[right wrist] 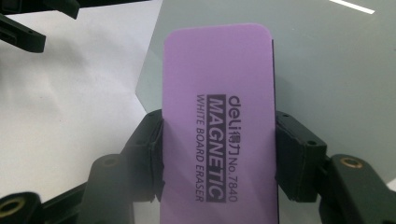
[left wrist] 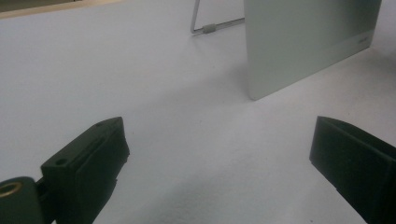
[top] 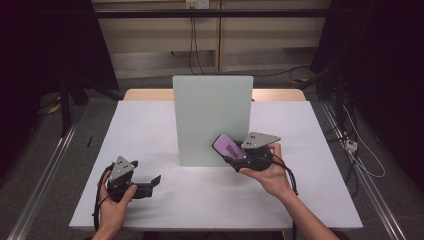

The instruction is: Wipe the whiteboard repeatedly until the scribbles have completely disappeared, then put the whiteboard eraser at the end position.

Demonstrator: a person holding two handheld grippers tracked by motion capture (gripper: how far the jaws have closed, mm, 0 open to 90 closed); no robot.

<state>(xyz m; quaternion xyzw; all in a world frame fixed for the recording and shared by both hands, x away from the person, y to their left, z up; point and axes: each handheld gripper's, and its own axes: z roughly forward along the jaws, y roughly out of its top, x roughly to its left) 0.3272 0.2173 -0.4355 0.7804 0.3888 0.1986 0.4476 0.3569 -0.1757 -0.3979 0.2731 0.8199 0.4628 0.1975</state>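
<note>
A pale grey-green whiteboard (top: pixel 212 120) stands upright on a wire stand at the table's middle. My right gripper (top: pixel 235 159) is shut on a purple magnetic whiteboard eraser (top: pixel 229 146), held against the board's lower right face. In the right gripper view the eraser (right wrist: pixel 219 130) sits clamped between both black jaws, label up, with the board (right wrist: pixel 327 70) right behind it. My left gripper (top: pixel 152 182) rests low at the front left, open, nothing between its jaws. The left gripper view shows the board's lower corner (left wrist: pixel 303 46) and its wire stand (left wrist: pixel 210 25) farther off.
A white sheet (top: pixel 150 130) covers the table, whose wooden far edge (top: pixel 145 94) shows behind the board. Metal rails (top: pixel 45 170) run along both sides on the floor. Cables (top: pixel 360 150) lie on the floor at the right.
</note>
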